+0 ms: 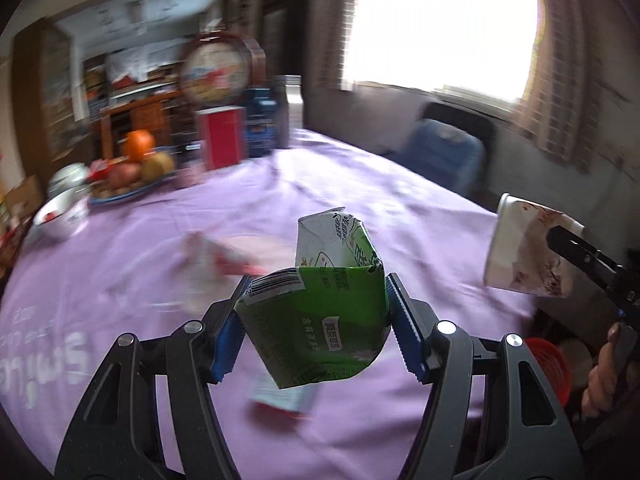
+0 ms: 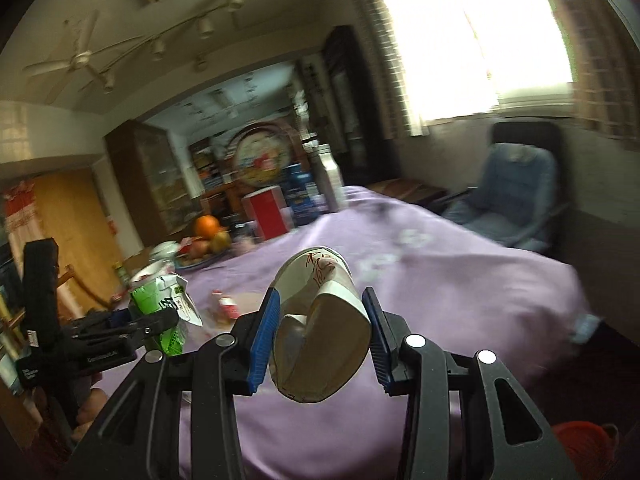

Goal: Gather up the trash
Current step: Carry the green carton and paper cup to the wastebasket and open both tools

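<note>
In the left wrist view, the left gripper [image 1: 316, 316] fills the lower centre of the frame, its jaws clamped on a crushed green carton [image 1: 320, 320] lifted above the purple-clothed surface [image 1: 120, 280]. At the right edge, the right gripper's arm holds a crumpled paper cup [image 1: 524, 248].

In the right wrist view, the right gripper [image 2: 320, 336] sits at lower centre, jaws pressed against the paper cup [image 2: 320, 344]. At lower left, the left gripper [image 2: 152, 324] carries the green carton [image 2: 160, 304]. A red bin [image 2: 584, 444] shows at the lower right.
</note>
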The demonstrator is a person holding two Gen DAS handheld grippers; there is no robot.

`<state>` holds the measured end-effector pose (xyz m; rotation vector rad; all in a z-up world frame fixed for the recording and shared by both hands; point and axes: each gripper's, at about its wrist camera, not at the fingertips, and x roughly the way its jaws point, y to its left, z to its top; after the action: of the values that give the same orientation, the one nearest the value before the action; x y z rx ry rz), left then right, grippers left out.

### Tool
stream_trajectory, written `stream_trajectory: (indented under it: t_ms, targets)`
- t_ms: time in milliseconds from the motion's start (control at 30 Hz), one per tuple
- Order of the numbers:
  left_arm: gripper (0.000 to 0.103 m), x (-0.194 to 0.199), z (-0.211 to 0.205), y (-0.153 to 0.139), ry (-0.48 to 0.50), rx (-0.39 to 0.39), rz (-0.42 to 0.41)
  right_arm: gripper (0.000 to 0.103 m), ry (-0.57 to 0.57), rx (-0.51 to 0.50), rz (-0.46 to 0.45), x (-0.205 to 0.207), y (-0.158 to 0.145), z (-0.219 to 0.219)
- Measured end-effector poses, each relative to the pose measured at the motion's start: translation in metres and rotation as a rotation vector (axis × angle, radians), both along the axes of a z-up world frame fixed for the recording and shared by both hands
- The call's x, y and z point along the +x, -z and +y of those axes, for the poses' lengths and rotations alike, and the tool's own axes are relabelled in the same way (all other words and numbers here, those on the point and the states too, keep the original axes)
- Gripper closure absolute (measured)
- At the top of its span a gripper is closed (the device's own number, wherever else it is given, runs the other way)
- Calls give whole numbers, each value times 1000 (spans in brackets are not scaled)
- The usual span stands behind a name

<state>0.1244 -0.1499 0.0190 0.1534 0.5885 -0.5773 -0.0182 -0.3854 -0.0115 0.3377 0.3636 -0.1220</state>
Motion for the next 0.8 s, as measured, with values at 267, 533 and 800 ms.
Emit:
stream_trajectory:
  t_ms: [267,533,800]
  targets:
    - [39,-61,-118,22,284,28,52,61,250,-19,93,-92,38,-70]
    - [39,-120,-220,61,493,134,97,59,405,29,255,-136,110,-129]
    - [39,-144,-286,106,628,228,177,41,511,167,257,-179,146,-172]
